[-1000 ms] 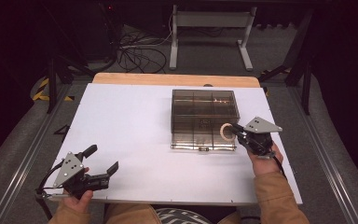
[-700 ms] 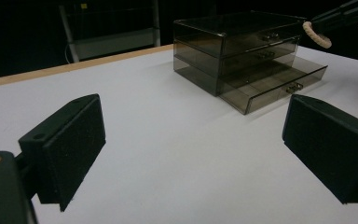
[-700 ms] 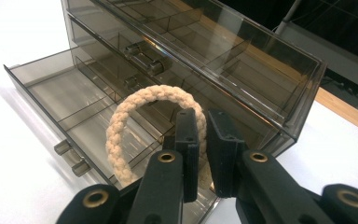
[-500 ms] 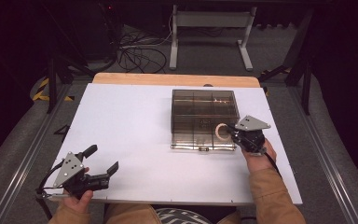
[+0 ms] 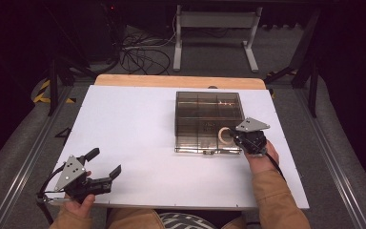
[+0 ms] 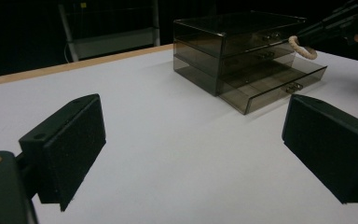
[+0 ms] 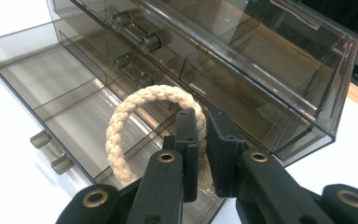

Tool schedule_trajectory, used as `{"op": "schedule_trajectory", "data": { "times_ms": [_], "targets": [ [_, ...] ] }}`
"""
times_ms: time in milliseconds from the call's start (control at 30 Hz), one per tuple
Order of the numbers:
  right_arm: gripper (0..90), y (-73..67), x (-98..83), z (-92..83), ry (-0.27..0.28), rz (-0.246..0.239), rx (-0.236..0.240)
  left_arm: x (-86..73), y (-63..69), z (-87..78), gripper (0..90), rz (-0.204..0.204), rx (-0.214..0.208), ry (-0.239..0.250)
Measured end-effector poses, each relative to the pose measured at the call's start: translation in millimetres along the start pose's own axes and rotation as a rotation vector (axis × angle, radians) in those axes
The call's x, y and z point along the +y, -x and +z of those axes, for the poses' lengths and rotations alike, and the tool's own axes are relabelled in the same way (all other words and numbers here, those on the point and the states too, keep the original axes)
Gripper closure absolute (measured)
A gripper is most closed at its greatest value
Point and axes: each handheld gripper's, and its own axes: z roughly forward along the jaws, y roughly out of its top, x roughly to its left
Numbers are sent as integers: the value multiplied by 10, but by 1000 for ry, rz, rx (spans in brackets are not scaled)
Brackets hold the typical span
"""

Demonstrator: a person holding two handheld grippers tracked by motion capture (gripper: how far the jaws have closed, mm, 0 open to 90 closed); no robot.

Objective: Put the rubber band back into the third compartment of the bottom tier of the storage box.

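Left gripper [image 5: 106, 176] sits idle near my edge of the tabletop [image 5: 138, 124], fingers spread wide, well apart from everything. Rope ring [image 7: 140, 126] is pinched in my right gripper's [image 7: 204, 154] fingers, hanging right over the open bottom drawer [image 7: 42, 88], so probably just lower and release.
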Motion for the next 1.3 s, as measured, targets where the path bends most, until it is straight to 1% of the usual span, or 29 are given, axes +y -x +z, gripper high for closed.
{"op": "schedule_trajectory", "data": {
  "times_ms": [267,500,600,800,1000,1300],
  "targets": [
    [834,0,-18,48,-32,-3,-10,0,-2,-3,66,0,0,0],
    [834,-1,-39,91,-70,-14,-18,-1,-4,-6,66,-2,-2,-1],
    [834,4,-49,105,-84,-10,-21,-1,-2,-5,66,-1,-1,0],
    [833,12,-66,132,-106,-1,-17,-1,-4,-6,67,-2,-2,0],
    [832,6,-80,151,-128,-4,-16,-1,-5,-9,66,-4,0,3],
    [830,-4,-104,174,-161,-4,-2,0,-8,-12,66,-4,-1,1]
  ]
}}
